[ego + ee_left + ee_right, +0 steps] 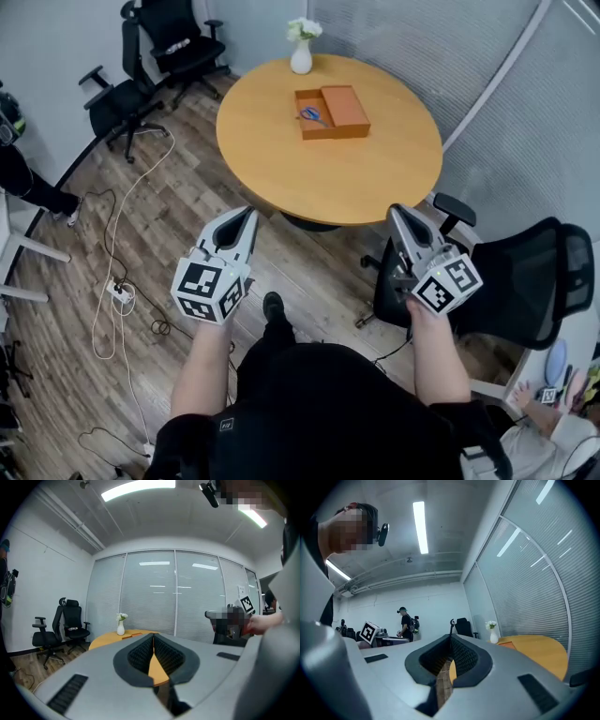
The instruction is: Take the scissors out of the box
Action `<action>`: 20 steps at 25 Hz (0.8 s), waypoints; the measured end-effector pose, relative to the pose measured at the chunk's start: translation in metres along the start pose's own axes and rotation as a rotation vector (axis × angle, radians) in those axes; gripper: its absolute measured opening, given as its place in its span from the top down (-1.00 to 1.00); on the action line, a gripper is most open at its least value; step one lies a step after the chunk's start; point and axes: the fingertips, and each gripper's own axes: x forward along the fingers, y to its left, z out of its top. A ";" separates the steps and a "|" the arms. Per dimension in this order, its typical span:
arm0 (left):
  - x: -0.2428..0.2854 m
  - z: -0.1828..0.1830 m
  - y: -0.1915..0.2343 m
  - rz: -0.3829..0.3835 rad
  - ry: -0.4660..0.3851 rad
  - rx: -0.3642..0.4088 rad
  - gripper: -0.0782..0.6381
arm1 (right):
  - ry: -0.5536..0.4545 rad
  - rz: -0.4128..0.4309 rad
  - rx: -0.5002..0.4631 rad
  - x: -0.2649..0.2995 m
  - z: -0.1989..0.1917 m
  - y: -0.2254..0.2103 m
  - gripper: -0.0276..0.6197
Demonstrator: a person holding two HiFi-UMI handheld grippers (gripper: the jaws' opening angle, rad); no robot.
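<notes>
So, biggest first: wood floor all round, filling most of the head view. Next down, a round orange tabletop far up in that view, well apart from both grippers. Then black office chairs: one chair in the far-left corner, a second chair just beside it, and a third chair close to the right arm, near the tabletop's right-hand edge. After that, the left gripper, held low over the floor and pointed toward the tabletop. Jaws pressed together at the tips in the left gripper view, with nothing between them, just a sliver of orange tabletop visible through the gap behind the tips. Same deal with the right gripper: roughly level with the left one, angled toward the tabletop edge, jaws closed tip to tip and empty in the right gripper view. Smaller again: an open orange-brown box lying flat on the far half of the tabletop, right half bare. Just behind it, near the far rim, a white vase upright with pale flowers. Inside the left half of the box, blue-handled scissors, lying flat, untouched. Last and tiniest, a white power strip on the floor at the left, with a pale cable trailing off it
</notes>
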 end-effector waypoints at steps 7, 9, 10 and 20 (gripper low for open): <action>0.042 0.013 0.077 -0.037 -0.003 -0.002 0.74 | 0.036 0.007 0.010 0.103 -0.004 -0.004 0.80; 0.045 0.016 0.097 -0.043 -0.010 -0.006 0.74 | 0.040 0.011 0.002 0.127 -0.003 0.001 0.80; 0.045 0.018 0.106 -0.047 -0.014 -0.007 0.74 | 0.040 0.011 -0.004 0.137 -0.001 0.004 0.80; 0.054 0.028 0.147 -0.062 -0.043 -0.014 0.74 | 0.051 0.007 -0.046 0.180 0.013 0.006 0.80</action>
